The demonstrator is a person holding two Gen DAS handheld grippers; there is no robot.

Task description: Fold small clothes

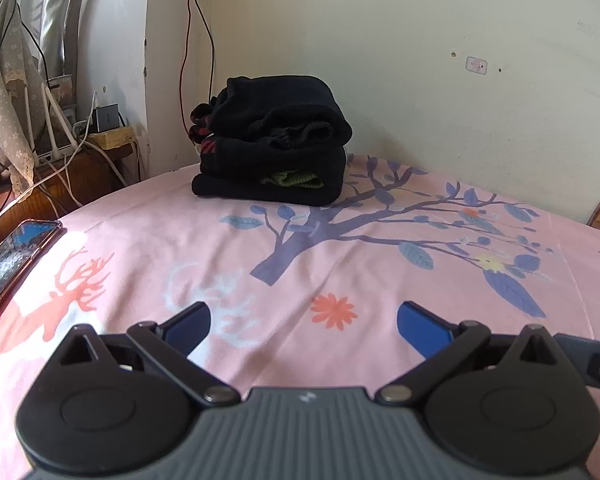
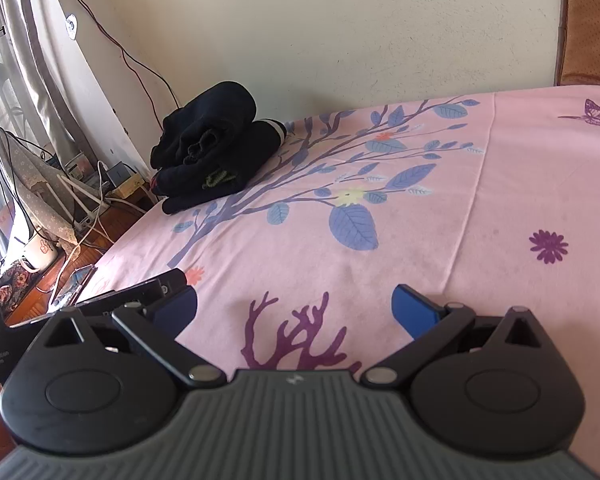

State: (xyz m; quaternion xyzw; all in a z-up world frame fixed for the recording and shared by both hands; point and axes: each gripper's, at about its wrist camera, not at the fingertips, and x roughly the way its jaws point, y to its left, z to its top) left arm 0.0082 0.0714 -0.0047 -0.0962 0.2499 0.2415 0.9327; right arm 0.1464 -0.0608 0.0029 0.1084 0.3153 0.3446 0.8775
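- Left wrist view: left gripper [image 1: 304, 320] hovers level over the pink bedsheet [image 1: 148, 248], jaws wide and empty, stack of folded dark clothes [image 1: 272, 142] well ahead.
- Right gripper [image 2: 294, 308] likewise spread wide, holding nothing, the stack [image 2: 216, 148] ahead-left.

Clothes stack [image 1: 274, 142] on bed [image 1: 340, 248] by wall; phone [image 1: 12, 260] prob. at bed's left edge.

A stack of folded black clothes [image 1: 274, 144] [image 2: 210, 152], with a green garment tucked between layers and red-patterned fabric showing at its left, sits on the pink bed sheet against the wall, upper left of centre.
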